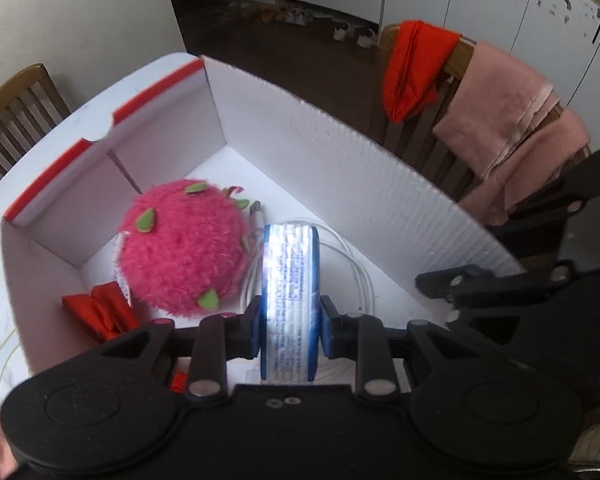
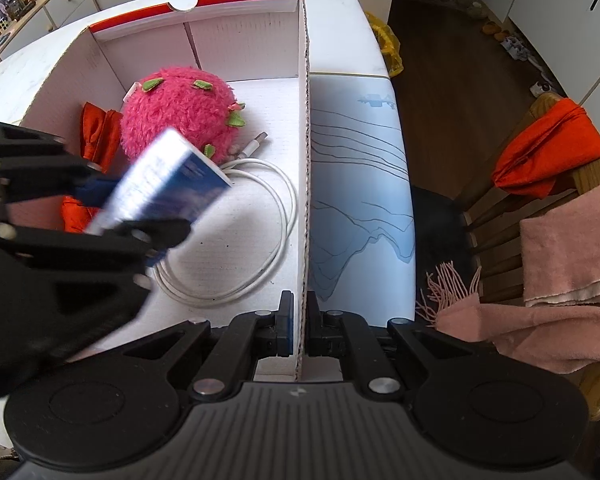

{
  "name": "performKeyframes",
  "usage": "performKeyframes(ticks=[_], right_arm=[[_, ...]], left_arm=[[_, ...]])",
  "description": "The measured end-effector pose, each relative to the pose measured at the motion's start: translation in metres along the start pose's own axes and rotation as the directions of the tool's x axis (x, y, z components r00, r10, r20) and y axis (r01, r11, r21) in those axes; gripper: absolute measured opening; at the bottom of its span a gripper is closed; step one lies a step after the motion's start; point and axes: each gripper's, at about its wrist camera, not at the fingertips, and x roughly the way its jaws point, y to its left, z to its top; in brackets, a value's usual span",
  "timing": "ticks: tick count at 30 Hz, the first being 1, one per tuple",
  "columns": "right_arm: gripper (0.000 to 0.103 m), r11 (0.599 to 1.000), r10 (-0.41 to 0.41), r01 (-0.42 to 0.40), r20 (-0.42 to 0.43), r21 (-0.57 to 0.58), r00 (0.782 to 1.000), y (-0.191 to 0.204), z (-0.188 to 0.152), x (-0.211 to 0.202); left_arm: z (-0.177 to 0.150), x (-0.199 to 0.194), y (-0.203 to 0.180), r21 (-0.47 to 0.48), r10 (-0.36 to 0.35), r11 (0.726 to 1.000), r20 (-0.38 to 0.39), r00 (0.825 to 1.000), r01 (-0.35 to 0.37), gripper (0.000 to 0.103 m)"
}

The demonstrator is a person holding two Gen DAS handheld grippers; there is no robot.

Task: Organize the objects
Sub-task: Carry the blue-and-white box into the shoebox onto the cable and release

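The left gripper [image 1: 290, 330] clamps a slim blue-and-white printed packet [image 1: 290, 280], its small text too blurred to read, above the white corrugated cardboard box [image 2: 256, 40]. The right gripper [image 2: 298, 330] pinches the box's right wall.

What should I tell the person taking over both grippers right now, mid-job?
Left gripper: shut on a blue-and-white packet, held above the inside of the white box.
Right gripper: shut on the box's side wall, steadying it.
Already in the box: pink plush fruit, coiled white cable, red cloth.
Left to do: lower the packet into free floor space near the cable, release, then let go of the wall. Whether anything else needs packing is not visible.
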Motion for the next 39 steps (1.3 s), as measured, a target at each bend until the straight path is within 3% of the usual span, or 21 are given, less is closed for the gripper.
performKeyframes(ticks=[16, 20, 28, 39], right_arm=[[0.004, 1.000, 0.016, -0.016, -0.005, -0.004, 1.000, -0.001, -0.001, 0.001], [0.004, 1.000, 0.018, -0.018, -0.009, -0.002, 1.000, 0.000, -0.001, 0.001], [0.004, 1.000, 0.019, -0.019, -0.013, 0.001, 1.000, 0.000, -0.003, 0.000], [0.004, 1.000, 0.012, -0.012, -0.016, -0.004, 1.000, 0.005, -0.003, -0.002]], left_arm=[[0.003, 0.035, 0.010, -0.031, -0.042, 0.999, -0.118, 0.992, 0.039, 0.028], [0.003, 0.037, 0.012, -0.036, -0.058, 0.998, -0.133, 0.989, 0.054, 0.037], [-0.001, 0.021, 0.017, -0.046, -0.059, 0.997, -0.061, 0.996, 0.057, 0.063], [-0.014, -0.026, 0.025, -0.116, -0.074, 0.990, 0.065, 0.995, 0.082, 0.067]])
